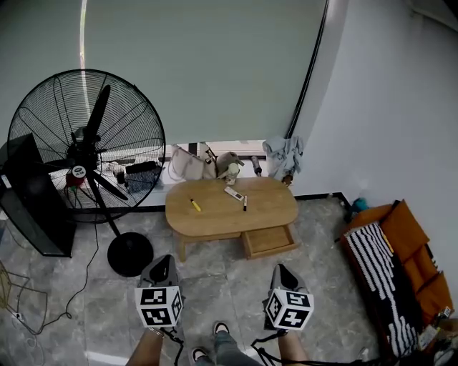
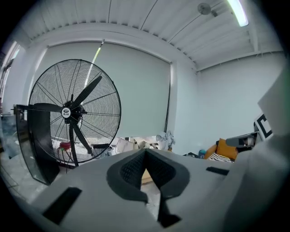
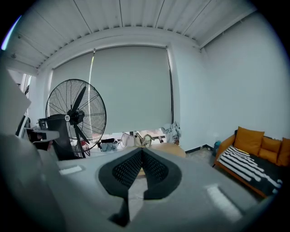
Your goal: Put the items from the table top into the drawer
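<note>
Drawer (image 1: 270, 239) open under wooden table (image 1: 215, 216) beside fan (image 1: 86, 146); both hand-held grippers (image 1: 167, 259) (image 1: 280, 268) pressed together, empty.

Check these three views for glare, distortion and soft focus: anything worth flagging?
Head view: even, soft light, sharp on the table and fan, with one bright streak down the blind. Left gripper view: strong fisheye bend, black corners, ceiling tube light blown out, left tongs soft up close. Right gripper view: same fisheye and dark corners, no glare, right tongs soft.
</note>
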`<state>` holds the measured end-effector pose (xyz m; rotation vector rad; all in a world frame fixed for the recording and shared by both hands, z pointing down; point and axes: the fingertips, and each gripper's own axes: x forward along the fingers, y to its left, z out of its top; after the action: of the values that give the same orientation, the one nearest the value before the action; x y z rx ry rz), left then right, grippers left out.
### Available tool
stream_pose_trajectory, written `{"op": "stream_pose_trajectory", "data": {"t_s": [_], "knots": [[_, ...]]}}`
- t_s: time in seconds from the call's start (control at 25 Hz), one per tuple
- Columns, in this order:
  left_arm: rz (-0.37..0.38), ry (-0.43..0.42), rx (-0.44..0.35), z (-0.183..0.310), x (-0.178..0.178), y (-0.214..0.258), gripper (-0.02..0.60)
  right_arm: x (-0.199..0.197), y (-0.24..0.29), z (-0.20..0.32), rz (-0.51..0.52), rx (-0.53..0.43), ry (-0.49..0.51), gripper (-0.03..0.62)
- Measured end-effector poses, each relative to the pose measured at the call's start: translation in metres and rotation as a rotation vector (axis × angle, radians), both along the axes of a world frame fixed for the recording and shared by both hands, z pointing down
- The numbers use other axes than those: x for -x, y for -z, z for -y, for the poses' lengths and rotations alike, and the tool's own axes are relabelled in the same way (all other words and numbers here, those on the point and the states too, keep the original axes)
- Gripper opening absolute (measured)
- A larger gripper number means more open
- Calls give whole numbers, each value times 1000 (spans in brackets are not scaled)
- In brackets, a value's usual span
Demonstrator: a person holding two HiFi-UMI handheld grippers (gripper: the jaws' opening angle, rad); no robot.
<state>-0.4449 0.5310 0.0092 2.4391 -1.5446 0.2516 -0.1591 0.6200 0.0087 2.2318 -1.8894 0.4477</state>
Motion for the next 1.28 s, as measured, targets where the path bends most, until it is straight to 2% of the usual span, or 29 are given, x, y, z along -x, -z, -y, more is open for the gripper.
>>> {"op": "stream_pose_trajectory", "data": {"t_s": [0.32,0.48,0.88,1.28], "knots": [[-16,18,21,37,-2,-6,-8,1,-3,44,4,7,25,5],[-11,27,4,63,-11,0,-8,-10,3,74,3,-10,36,5],[-5,60,-28,138,-57,23,-8,-67,25,157,13,-51,48,5],[29,67,-20,194,-116,20,-8,-128,13,210,52,-35,52,5]]}}
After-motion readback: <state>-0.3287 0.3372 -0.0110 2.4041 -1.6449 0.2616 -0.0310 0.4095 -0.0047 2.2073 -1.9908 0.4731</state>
